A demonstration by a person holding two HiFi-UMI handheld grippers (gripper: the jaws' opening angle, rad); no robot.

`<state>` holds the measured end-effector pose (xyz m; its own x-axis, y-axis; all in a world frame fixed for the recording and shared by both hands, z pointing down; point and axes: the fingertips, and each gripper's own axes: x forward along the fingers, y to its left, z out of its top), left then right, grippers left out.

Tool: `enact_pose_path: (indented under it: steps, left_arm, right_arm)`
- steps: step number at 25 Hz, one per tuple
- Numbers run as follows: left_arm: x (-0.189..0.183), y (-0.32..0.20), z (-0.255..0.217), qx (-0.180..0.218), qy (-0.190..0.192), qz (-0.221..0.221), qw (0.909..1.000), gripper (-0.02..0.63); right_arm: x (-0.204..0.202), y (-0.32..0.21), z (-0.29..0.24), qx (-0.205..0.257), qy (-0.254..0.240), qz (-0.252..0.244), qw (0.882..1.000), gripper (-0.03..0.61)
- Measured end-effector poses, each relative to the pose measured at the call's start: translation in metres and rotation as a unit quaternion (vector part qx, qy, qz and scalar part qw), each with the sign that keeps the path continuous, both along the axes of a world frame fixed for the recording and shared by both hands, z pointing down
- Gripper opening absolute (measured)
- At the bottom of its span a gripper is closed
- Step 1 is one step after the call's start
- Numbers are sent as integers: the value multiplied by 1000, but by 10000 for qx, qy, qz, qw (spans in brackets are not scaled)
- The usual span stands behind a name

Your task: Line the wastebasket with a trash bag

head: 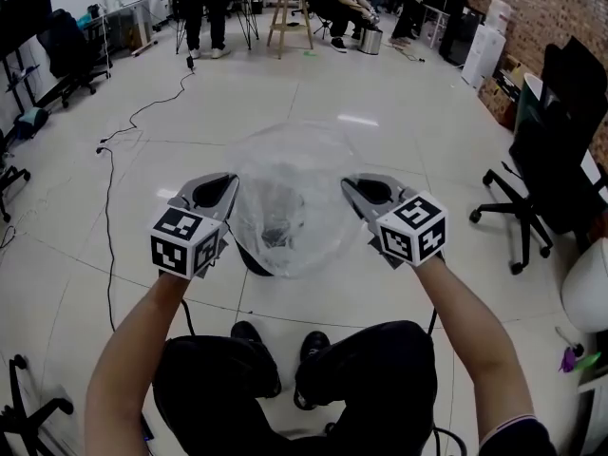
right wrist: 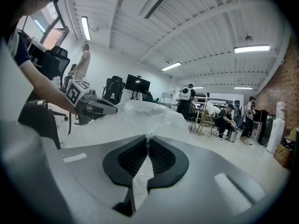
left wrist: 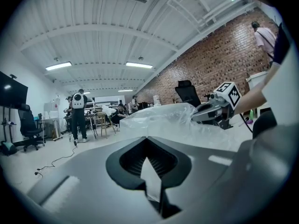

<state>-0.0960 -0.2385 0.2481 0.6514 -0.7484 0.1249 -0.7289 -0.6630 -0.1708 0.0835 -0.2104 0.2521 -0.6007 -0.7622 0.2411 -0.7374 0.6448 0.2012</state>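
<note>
Thin, clear, crinkled plastic trash bag [head: 285, 193]; glossy pale tiled floor [head: 380, 93]; rough brick wall [head: 560, 8]

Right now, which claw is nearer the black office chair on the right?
Right. The right claw is left of the black office chair; the left claw is farther left, across the trash bag.
</note>
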Motion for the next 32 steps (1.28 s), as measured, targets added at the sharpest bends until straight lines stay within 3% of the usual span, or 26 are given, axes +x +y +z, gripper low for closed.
enact_pose_path:
  steps: [6, 18, 32]
  left_arm:
    - [-6, -39, -7, 97, 11, -6, 10000, 11]
    - [-25, -94, 6, -166, -103, -125, 9997, 11]
    - [-37, -84, 13, -448, -99, -80, 9989, 11]
  right_arm:
    - [-8, -42, -4, 24, 25, -189, 9998, 2]
    - [-40, -111, 12, -191, 28, -756, 9970, 2]
    - [-63, -107, 21, -414, 82, -1145, 9925, 2]
